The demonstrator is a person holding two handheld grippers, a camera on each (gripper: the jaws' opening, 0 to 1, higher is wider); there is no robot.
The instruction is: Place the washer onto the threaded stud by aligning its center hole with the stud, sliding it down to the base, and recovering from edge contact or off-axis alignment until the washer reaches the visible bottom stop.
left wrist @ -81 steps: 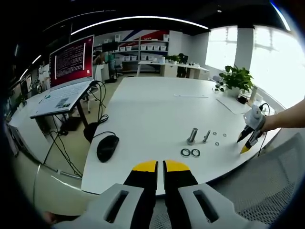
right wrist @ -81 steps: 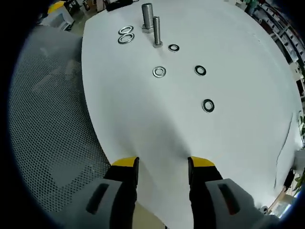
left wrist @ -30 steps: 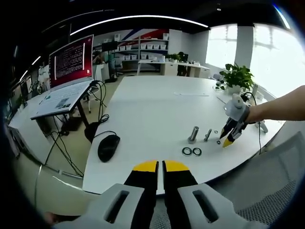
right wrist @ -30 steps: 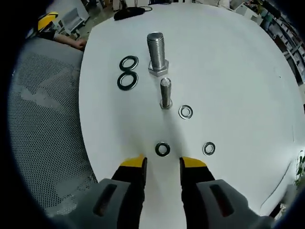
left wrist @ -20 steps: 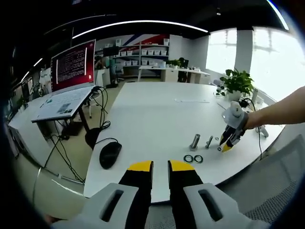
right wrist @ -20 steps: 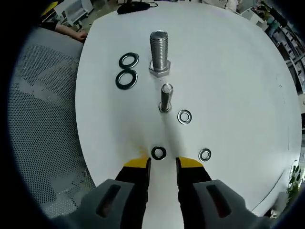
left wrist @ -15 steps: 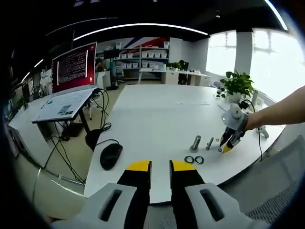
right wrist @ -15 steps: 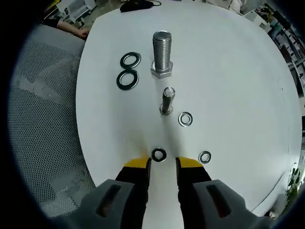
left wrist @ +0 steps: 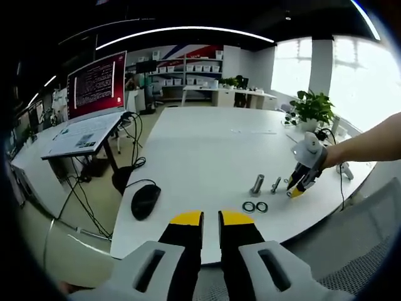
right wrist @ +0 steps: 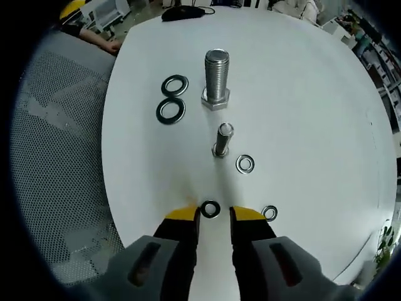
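A small dark washer [right wrist: 210,209] lies flat on the white table [right wrist: 301,106], right between the yellow tips of my right gripper [right wrist: 214,214]. The jaws stand narrowly open around it, with a little daylight on the right side. Just beyond stands the thin threaded stud [right wrist: 222,141], upright and bare. Behind it is a thick bolt [right wrist: 216,78] standing on its head. From the left gripper view, the right gripper [left wrist: 296,190] points down at the table beside the stud [left wrist: 275,184]. My left gripper [left wrist: 210,219] hovers off the near table edge, jaws almost together, holding nothing.
Two large washers [right wrist: 172,98] lie left of the thick bolt, and two small ones [right wrist: 245,164] [right wrist: 270,213] lie right of the stud. A mesh chair [right wrist: 56,163] is beside the table edge. A mouse [left wrist: 145,200], a laptop [left wrist: 88,94] and a plant [left wrist: 310,103] sit farther off.
My right gripper has come down toward the dark washer and narrowed its jaws, so the washer now sits between the tips. The left gripper's slit has narrowed slightly.
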